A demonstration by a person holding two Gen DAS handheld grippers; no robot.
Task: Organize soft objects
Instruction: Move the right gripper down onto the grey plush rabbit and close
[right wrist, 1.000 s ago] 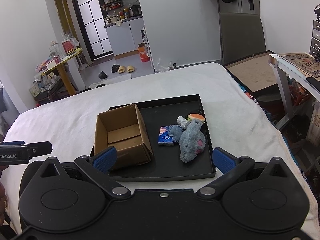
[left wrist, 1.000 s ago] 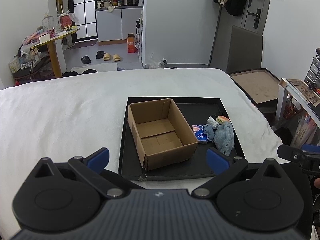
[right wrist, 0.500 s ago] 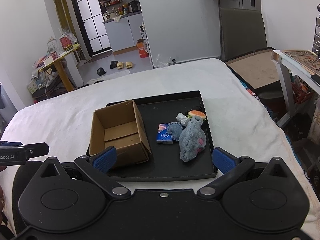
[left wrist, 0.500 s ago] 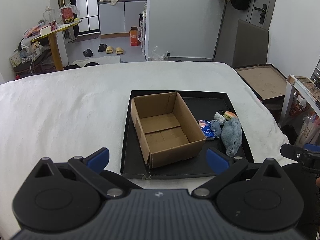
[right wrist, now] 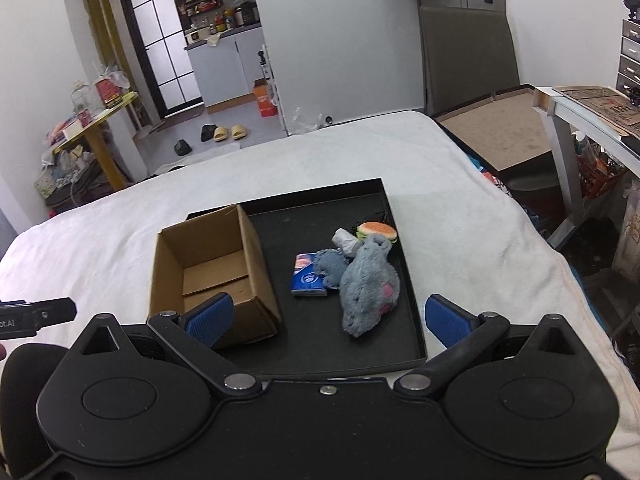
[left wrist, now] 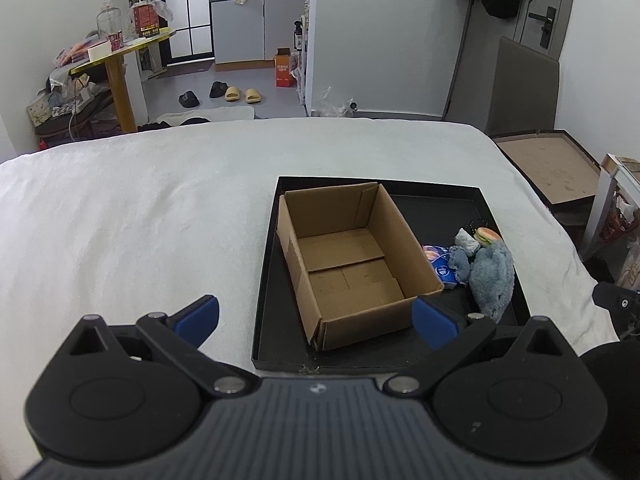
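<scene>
On the left of the black tray point(right wrist: 404, 240) stands the open cardboard box point(right wrist: 208, 264), empty as far as you can see, and your left gripper point(left wrist: 316, 316) hangs above the tray's near edge with its jaws spread wide and nothing between them. Right of the box, the soft things lie bunched together: a blue tissue pack point(right wrist: 308, 280), a small grey plush point(right wrist: 332, 266) touching it, a grey roll point(right wrist: 346, 240), a burger toy point(right wrist: 378, 232) and the large grey-blue plush toy point(right wrist: 370, 288). Your right gripper point(right wrist: 326, 318), also wide open and holding nothing, points toward that heap from the near side. The large plush looks the best first pick: come down over its thick middle, close gently, and lift straight so its neighbours are not dragged along. Mind the box's right wall when you carry it across, and clear that rim before lowering. Farther right, the tray's raised rim sits close to the plush, leaving little room there; the white bedcover point(right wrist: 460, 208) beyond is open.
</scene>
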